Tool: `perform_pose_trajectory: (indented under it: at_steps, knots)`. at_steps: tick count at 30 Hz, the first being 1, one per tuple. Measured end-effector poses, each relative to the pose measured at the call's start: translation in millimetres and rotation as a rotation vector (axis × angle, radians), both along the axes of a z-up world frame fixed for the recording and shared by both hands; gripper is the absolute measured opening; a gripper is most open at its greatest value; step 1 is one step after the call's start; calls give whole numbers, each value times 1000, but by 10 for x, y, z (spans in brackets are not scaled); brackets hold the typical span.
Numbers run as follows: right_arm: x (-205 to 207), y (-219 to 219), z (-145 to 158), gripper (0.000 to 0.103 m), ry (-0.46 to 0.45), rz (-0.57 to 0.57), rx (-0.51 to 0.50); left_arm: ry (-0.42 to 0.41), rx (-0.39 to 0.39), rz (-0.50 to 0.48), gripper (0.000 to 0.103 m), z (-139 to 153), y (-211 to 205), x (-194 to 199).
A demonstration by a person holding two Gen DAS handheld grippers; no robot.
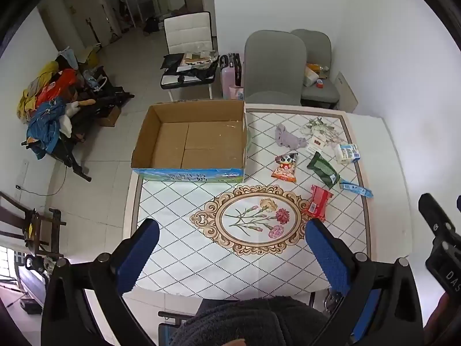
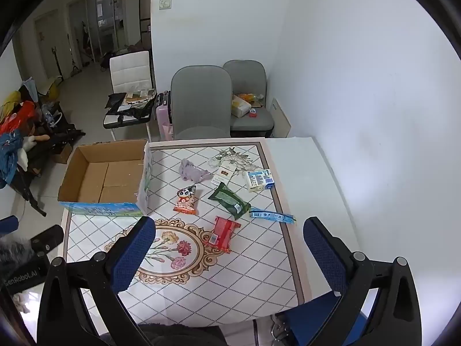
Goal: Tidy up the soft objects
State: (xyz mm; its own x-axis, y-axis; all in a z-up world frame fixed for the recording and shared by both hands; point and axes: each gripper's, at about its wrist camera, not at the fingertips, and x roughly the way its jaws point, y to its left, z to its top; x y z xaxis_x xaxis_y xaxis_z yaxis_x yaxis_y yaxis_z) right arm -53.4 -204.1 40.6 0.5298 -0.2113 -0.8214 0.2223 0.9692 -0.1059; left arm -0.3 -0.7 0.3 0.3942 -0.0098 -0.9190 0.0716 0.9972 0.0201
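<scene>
Tools hover over my tabletop [image 1: 178,201]: my left tool [image 1: 230,248] and right tool [image 2: 230,245] both gape wide, holding nothing. Cardboard box [image 1: 196,141] sits ahead, red packet [image 2: 222,232] nearest my right.

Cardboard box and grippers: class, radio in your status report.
Left gripper, right gripper open, empty. Cardboard box empty; packets unmoved. Path unobstructed.

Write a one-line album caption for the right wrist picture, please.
Open right hand-held gripper hovers above a patterned table strewn with snack packets, beside an empty cardboard box.
</scene>
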Motion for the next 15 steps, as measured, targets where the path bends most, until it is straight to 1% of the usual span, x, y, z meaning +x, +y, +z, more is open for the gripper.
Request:
perform_pose_trajectory:
  at_steps: [4, 6, 7, 10, 15]
  knots:
    - [-5, -31, 2, 103, -7, 10, 3, 0, -9, 4, 103, 41, 20, -6]
    - [-41, -72, -7, 103, -11, 9, 5, -23, -5, 12, 103, 43, 11, -46]
    - [-69, 26, 1, 103, -19, 15, -33, -38, -10, 17, 103, 74, 24, -83]
    - [-38, 41, 24, 103, -13, 19, -39, -43, -9, 27, 103, 103, 63, -93]
    - [-97, 31, 53, 103, -19, 20, -33, -60, -2, 28, 103, 131, 54, -145]
